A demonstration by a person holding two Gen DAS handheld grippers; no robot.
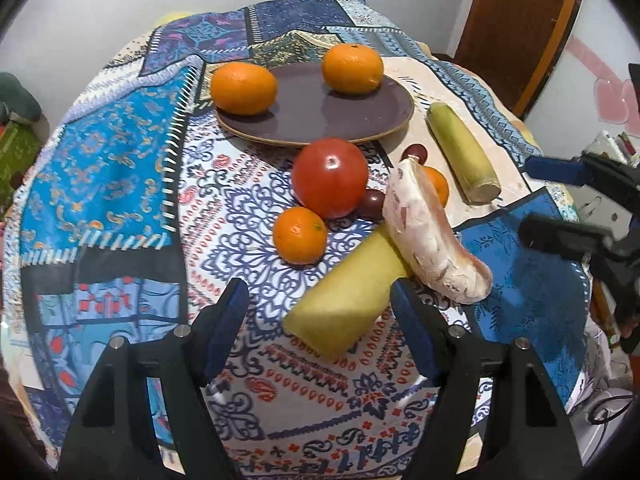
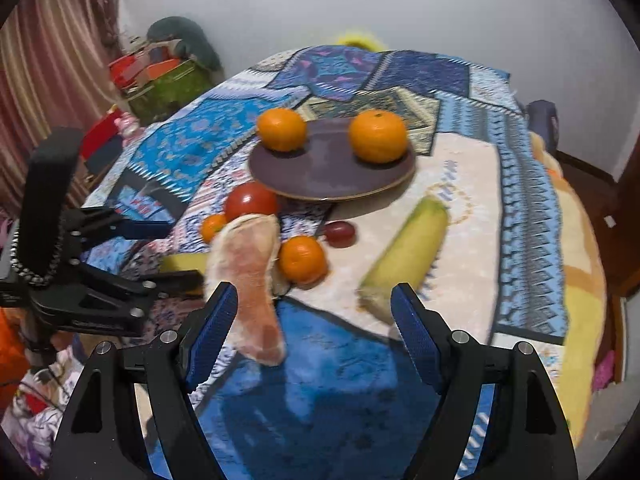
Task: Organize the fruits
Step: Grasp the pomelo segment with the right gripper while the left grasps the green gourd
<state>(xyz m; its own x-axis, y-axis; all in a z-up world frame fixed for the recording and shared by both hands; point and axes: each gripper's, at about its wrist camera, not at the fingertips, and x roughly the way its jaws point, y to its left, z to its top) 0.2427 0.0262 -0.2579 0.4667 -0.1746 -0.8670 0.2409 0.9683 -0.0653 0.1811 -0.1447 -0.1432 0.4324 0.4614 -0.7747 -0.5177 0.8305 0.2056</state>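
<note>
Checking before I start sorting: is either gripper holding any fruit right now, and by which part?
Nothing is held. The left gripper and right gripper are both open above the cloth, fingers clear of the fruit.

Two oranges point(image 1: 243, 87) on purple plate point(image 1: 320, 120); tomato point(image 1: 330, 178), pomelo wedge point(image 1: 432, 236) beside.

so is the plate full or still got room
Still has room: the plate carries only two oranges near its far rim, with its middle and near side bare.

Both wrist fisheyes look down and forward over the table, close in; each shows the plate point(image 1: 304, 120) point(image 2: 320, 172) at upper centre.
</note>
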